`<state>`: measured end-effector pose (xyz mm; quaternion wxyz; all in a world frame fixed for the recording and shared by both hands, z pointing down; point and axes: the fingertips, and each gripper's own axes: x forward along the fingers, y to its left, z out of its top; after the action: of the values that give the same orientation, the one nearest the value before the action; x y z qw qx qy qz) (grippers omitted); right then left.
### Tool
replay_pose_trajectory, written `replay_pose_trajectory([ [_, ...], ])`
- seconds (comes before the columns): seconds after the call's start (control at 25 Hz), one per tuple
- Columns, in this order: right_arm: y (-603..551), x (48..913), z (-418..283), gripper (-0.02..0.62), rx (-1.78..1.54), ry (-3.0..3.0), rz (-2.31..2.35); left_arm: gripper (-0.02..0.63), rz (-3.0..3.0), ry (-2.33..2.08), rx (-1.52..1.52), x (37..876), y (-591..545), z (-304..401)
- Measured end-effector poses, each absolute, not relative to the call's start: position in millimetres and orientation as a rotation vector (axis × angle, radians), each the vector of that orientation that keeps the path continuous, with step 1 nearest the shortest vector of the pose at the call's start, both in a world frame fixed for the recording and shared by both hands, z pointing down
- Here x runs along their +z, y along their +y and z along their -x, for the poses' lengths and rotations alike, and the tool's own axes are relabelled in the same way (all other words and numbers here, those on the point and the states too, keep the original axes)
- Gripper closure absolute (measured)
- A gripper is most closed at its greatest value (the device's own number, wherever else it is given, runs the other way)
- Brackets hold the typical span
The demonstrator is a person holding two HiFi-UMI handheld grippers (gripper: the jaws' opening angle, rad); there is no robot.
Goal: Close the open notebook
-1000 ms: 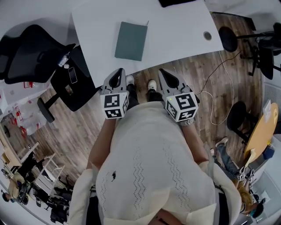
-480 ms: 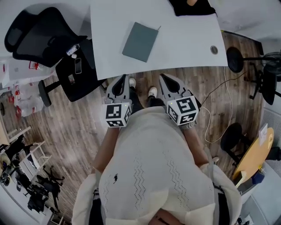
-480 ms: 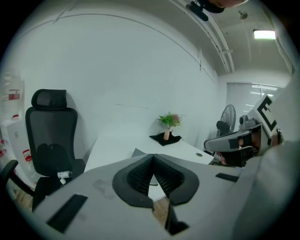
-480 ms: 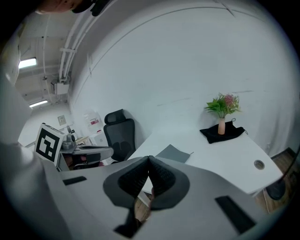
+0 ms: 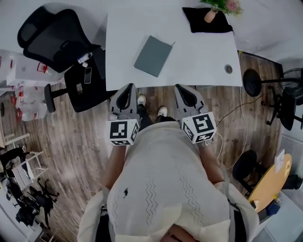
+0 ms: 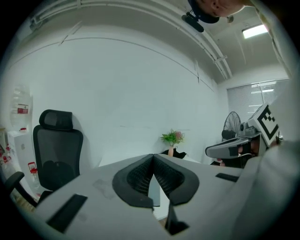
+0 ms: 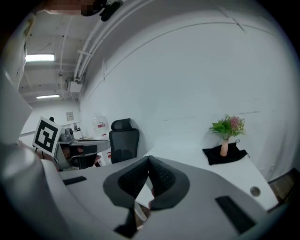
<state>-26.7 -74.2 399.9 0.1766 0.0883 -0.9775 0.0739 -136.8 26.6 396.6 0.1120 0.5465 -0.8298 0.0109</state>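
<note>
A grey-green notebook [image 5: 152,56] lies flat on the white table [image 5: 199,52], a little askew. Only its plain cover shows, and it looks closed. Both grippers hang over the wooden floor just short of the table's near edge, pointing toward the table. My left gripper [image 5: 126,89] is near the notebook's corner. Its jaws meet at the tip with nothing between them, as the left gripper view [image 6: 153,156] shows. My right gripper [image 5: 182,90] is further right, and its jaws also touch empty in the right gripper view [image 7: 149,158]. A grey-blue strip behind the left jaws may be the notebook.
A black office chair [image 5: 52,40] stands at the table's left end, with a phone [image 5: 88,74] on a black seat beside it. A potted plant [image 5: 210,14] on a black cloth sits at the table's far right. A cable hole [image 5: 228,69] is near the right edge. Stools and a cable are on the floor to the right.
Both grippers have risen a little and tilted up toward the table. The head view has shifted, so more of the table and the plant now show. The notebook has not moved.
</note>
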Motion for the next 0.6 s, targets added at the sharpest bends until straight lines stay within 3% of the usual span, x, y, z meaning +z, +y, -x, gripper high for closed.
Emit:
replay_pose_trajectory([
  [0.6, -115.6, 309.8, 4.8, 0.594, 0.07, -2.967, -0.364, 0.594, -1.66, -2.632, -0.091, 301.0, 28.8, 144.1],
])
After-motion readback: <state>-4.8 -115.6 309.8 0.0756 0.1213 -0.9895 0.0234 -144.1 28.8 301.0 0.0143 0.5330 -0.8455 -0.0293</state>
